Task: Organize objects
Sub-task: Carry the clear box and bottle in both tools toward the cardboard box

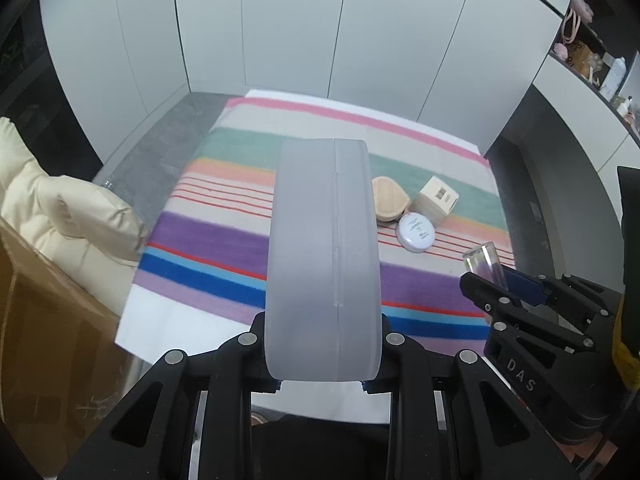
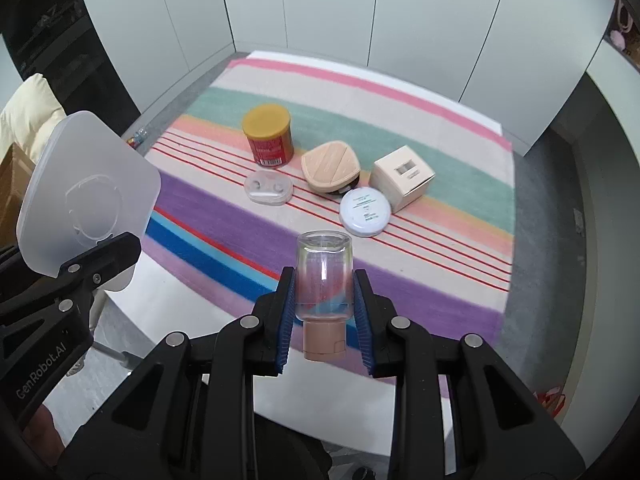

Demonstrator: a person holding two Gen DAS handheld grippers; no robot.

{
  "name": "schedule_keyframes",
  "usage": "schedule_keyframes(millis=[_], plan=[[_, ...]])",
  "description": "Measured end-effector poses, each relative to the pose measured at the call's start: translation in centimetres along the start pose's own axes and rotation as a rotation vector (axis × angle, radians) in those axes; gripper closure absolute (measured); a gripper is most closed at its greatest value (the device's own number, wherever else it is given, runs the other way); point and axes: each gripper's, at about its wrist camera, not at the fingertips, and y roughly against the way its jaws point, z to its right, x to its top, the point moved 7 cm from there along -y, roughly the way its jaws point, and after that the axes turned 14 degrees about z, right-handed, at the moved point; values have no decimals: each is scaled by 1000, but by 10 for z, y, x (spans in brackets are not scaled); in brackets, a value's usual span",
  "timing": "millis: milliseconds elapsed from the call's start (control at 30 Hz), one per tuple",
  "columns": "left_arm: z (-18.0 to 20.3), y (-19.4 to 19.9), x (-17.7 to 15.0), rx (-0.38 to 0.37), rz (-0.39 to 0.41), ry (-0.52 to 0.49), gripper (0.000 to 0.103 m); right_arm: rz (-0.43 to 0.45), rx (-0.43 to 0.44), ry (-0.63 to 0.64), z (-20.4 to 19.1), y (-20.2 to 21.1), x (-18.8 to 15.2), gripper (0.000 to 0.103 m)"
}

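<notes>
Both hand-held grippers are up above a table draped in a striped cloth [image 2: 400,96], each with something clamped. The left gripper [image 1: 322,380] has its jaws pressed against the two sides of a frosted translucent plastic case [image 1: 324,256], held edge-on in its own camera so that the seam down the narrow side shows; from the right wrist view the same case [image 2: 86,196] shows its broad rounded face with a faint ring moulded in. The right gripper [image 2: 324,320] has its blue ribbed pads [image 2: 286,320] closed on a small clear glass bottle [image 2: 324,276] that points away from the camera, its beige cap [image 2: 324,340] toward the gripper body. On the cloth, mid-table, sits a loose cluster: a red canister with a yellow lid [image 2: 269,136] at the far left, a small clear contact-lens-type case [image 2: 269,188] just near of it, a beige compact with rounded corners [image 2: 330,172] to the right, a round white tin with a printed lid [image 2: 365,212] nearer and overlapping the compact's right side, and a cream cardboard box [image 2: 402,180] right of the tin, touching or nearly so. At the left edge lie a cream padded jacket [image 1: 60,208] and a brown cardboard carton [image 1: 44,320].
</notes>
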Motion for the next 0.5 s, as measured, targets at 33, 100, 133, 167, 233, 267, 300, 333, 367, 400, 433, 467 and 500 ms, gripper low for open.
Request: schedule_keyframes(millis=[33, 100, 133, 167, 233, 267, 300, 333, 367, 400, 433, 467, 500], plan=[[0, 5, 0, -3, 3, 3, 76, 7, 0, -4, 0, 6, 1, 74], [2, 15, 0, -12, 9, 13, 76, 17, -2, -9, 0, 17, 2, 74], [2, 20, 0, -18, 13, 17, 76, 23, 2, -9, -1, 24, 2, 74], [3, 25, 0, -23, 19, 22, 76, 29, 4, -5, -2, 30, 3, 74], [4, 32, 1, -35, 29, 27, 76, 45, 2, 22, -6, 40, 3, 74], [5, 36, 1, -43, 35, 27, 76, 50, 1, 35, -8, 43, 4, 74], [6, 38, 1, -46, 39, 25, 76, 56, 0, 44, -9, 46, 4, 74], [6, 41, 0, -51, 42, 26, 76, 62, 3, 47, -11, 48, 6, 74], [7, 43, -1, -62, 42, 33, 76, 67, 8, 48, -13, 50, 7, 74], [6, 45, -1, -70, 42, 43, 76, 73, 14, 50, -16, 52, 8, 74], [4, 47, -1, -78, 41, 58, 76, 81, 24, 56, -19, 56, 10, 74], [3, 49, 0, -81, 41, 64, 76, 88, 31, 64, -22, 58, 12, 74], [0, 51, 1, -77, 49, 69, 76, 96, 35, 74, -24, 60, 13, 74]])
